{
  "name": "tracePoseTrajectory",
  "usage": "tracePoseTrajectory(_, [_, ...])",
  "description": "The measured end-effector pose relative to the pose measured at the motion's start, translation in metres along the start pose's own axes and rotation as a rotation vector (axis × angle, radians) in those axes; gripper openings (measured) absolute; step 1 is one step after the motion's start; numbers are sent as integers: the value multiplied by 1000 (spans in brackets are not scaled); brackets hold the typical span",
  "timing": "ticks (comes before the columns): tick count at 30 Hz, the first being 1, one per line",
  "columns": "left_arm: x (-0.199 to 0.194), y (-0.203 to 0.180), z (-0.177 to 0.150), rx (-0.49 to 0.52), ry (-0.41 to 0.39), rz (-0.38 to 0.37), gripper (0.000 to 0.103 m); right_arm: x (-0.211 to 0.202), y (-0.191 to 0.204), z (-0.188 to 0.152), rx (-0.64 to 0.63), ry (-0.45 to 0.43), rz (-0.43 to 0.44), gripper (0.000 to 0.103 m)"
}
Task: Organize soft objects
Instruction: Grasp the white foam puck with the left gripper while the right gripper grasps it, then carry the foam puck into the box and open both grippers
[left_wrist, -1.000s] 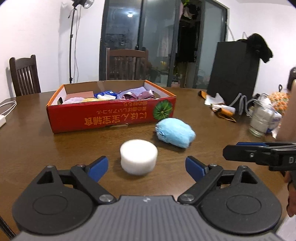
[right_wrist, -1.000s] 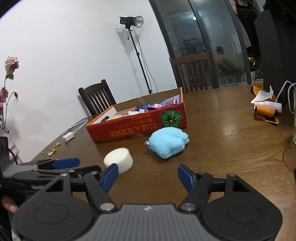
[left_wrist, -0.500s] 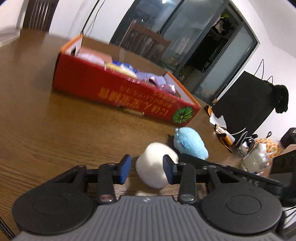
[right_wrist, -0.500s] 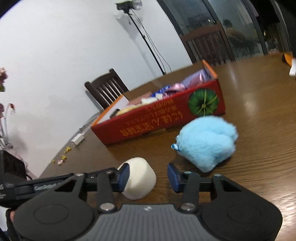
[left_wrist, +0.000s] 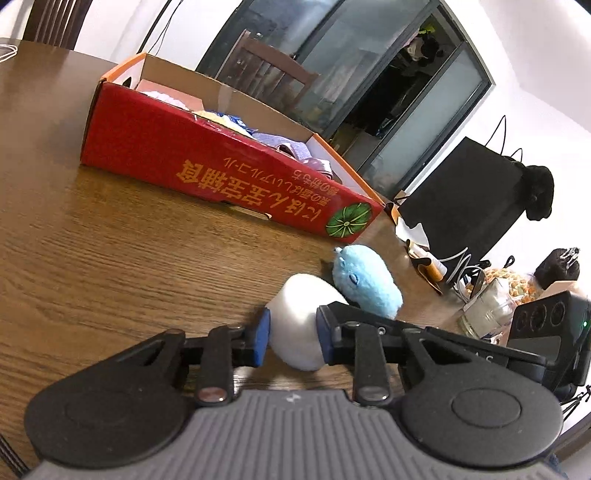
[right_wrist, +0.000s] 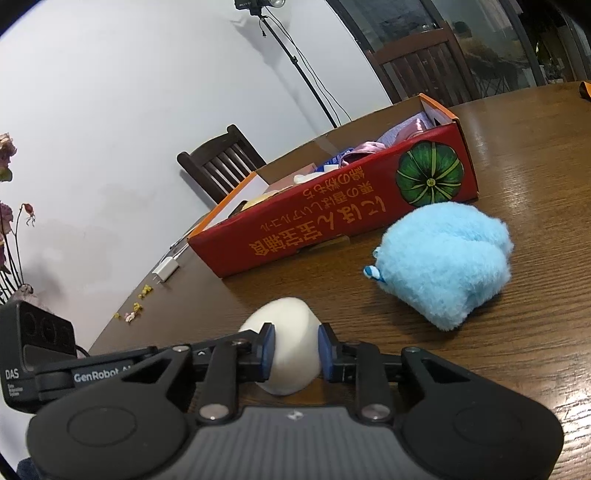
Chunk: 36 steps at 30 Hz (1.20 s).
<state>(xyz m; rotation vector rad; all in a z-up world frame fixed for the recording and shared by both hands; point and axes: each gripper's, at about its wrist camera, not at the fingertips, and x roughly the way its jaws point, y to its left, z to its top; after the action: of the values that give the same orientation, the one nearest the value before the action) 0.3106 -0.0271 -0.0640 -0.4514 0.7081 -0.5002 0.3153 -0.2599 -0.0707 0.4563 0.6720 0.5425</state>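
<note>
A white foam cylinder (left_wrist: 301, 302) lies on the wooden table, and both grippers hold it from opposite sides. My left gripper (left_wrist: 293, 330) is closing on it, its blue pads pressing into the foam. My right gripper (right_wrist: 295, 347) is closing too and squeezes the white foam cylinder (right_wrist: 288, 321) narrower. A fluffy blue plush (right_wrist: 443, 269) sits free just beyond, also visible as the blue plush (left_wrist: 365, 284) touching the foam's far side. The red cardboard box (left_wrist: 221, 173) behind holds several soft items.
A glass jar (left_wrist: 487, 310), cables and a black case (left_wrist: 461, 199) crowd the table's right side. A white charger (right_wrist: 166, 269) and crumbs lie near the left edge. Wooden chairs (right_wrist: 218, 162) and a light stand (right_wrist: 295, 70) stand behind the table.
Both grippers moved in toward the foam cylinder, rolled, and went from wide open to closed on it. The foam now looks pinched between the pads. The plush and box have not moved.
</note>
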Motion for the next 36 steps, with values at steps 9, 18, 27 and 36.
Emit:
tracePoseTrajectory(9, [-47, -18, -38, 3, 4, 15, 24, -33, 26, -36, 11, -5, -25, 23])
tracePoseTrajectory(18, [-73, -45, -27, 84, -61, -23, 24, -71, 53, -41, -36, -69, -26, 23])
tracePoseTrajectory(27, [11, -67, 115, 105, -50, -176, 24, -61, 46, 89, -163, -194, -131, 23])
tracePoseTrajectory(36, [137, -22, 174, 8, 165, -2, 24, 62, -24, 186, -82, 74, -293, 23])
